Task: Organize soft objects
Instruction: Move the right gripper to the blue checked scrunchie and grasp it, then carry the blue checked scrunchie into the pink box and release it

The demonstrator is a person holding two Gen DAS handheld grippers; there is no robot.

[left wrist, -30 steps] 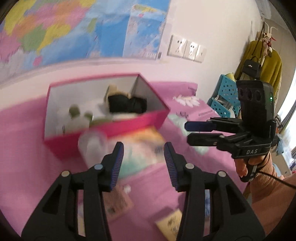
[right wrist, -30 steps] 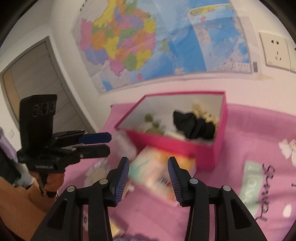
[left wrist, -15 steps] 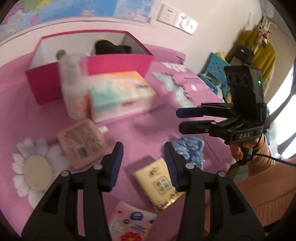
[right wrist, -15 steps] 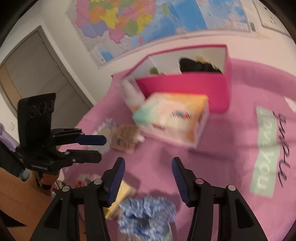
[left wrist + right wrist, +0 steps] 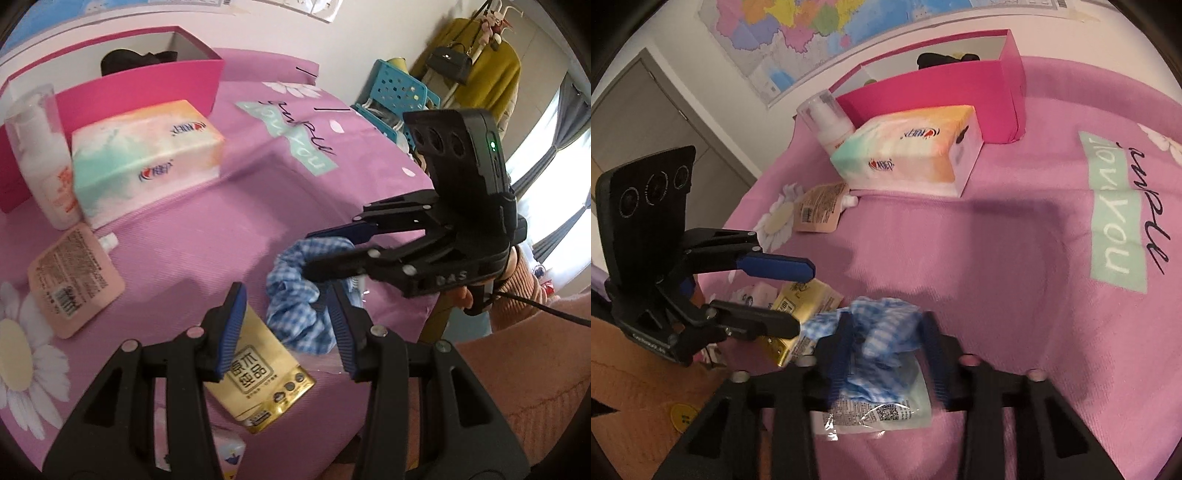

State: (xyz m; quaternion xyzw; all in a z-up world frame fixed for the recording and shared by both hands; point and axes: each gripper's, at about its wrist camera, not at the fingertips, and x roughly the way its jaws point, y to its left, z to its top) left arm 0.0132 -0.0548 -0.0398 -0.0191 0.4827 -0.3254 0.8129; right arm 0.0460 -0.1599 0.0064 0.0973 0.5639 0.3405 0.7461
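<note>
nearby, right tongs (image 5: 886, 341) closing around blue scrunchie (image 5: 882, 328), left tongs (image 5: 286, 325) apart over gold packet (image 5: 266, 380), tissue box (image 5: 144, 155) beyond

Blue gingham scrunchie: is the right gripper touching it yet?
Touching. In the right wrist view the right gripper has just been closing, and its jaws press the blue gingham scrunchie bunched between them.

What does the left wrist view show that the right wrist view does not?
Only the left wrist view: the yellow coat on a rack, a blue basket, the window.
Only the right wrist view: the wall map, a door, a clear packet under the blue gingham scrunchie.
Both: the scrunchie between the right claw's fingers, which have just been closing, the tissue pack, the pink box, the gold packet.
</note>
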